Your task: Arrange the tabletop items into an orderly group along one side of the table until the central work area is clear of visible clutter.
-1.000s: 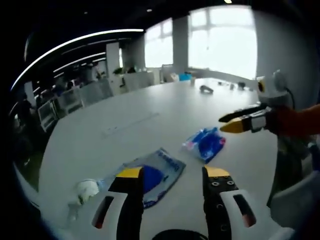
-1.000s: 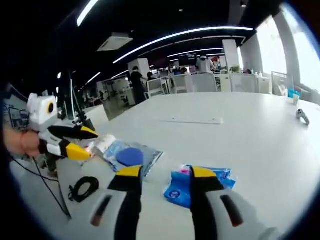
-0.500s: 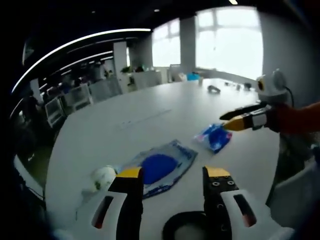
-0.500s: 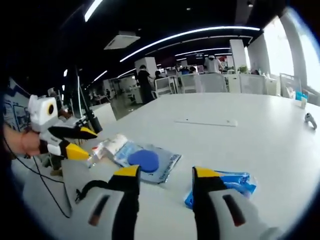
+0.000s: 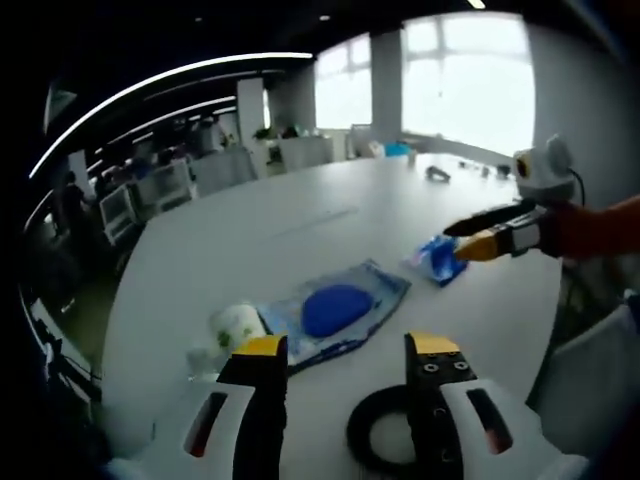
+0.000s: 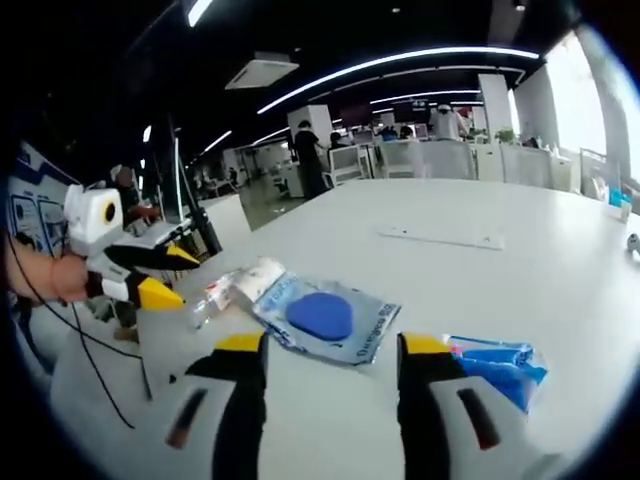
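Note:
On the white table lies a clear bag with a blue disc inside. A white crumpled wad sits against one end of it. A blue packet lies apart from the bag. A black cable coil rests near the table edge. My left gripper hovers open over the near edge, short of the bag. My right gripper is open too, its tips close to the blue packet. Neither holds anything.
A long pale strip lies flat further along the table. A small black controller sits near the far end. A thin black cable hangs off the table edge. Desks, chairs and people stand in the office beyond.
Both cameras have drawn back and swung. The black coil has come into the left gripper view, and the bag and packet sit further right in the right gripper view. Both grippers stay open.

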`<state>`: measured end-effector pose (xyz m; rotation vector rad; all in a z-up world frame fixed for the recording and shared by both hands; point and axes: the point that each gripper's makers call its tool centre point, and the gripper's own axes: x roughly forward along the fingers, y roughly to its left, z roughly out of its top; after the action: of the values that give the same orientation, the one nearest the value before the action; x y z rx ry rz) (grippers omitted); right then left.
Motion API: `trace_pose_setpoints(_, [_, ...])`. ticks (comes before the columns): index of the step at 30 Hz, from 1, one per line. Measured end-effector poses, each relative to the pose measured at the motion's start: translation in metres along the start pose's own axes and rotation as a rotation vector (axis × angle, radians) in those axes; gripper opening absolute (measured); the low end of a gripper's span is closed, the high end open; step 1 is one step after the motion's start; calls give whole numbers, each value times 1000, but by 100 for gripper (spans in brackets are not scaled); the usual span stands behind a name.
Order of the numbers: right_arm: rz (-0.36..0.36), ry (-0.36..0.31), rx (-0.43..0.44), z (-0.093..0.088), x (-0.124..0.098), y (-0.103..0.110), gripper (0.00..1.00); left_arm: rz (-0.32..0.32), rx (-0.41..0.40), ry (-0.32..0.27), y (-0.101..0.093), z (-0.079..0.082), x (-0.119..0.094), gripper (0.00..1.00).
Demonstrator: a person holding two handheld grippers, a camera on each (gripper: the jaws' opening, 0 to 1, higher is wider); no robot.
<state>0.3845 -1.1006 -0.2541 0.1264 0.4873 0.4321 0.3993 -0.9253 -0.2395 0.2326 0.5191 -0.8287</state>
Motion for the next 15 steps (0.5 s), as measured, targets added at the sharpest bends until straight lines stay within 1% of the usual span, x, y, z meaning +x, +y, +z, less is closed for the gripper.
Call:
trace_pose_setpoints(8, [28, 21, -22, -5, 4, 20, 50, 9, -15, 16, 8, -13, -12, 43])
trace_pose_setpoints(15, [52, 38, -32, -10, 10, 37, 50, 4, -23, 36, 10, -25, -19, 43])
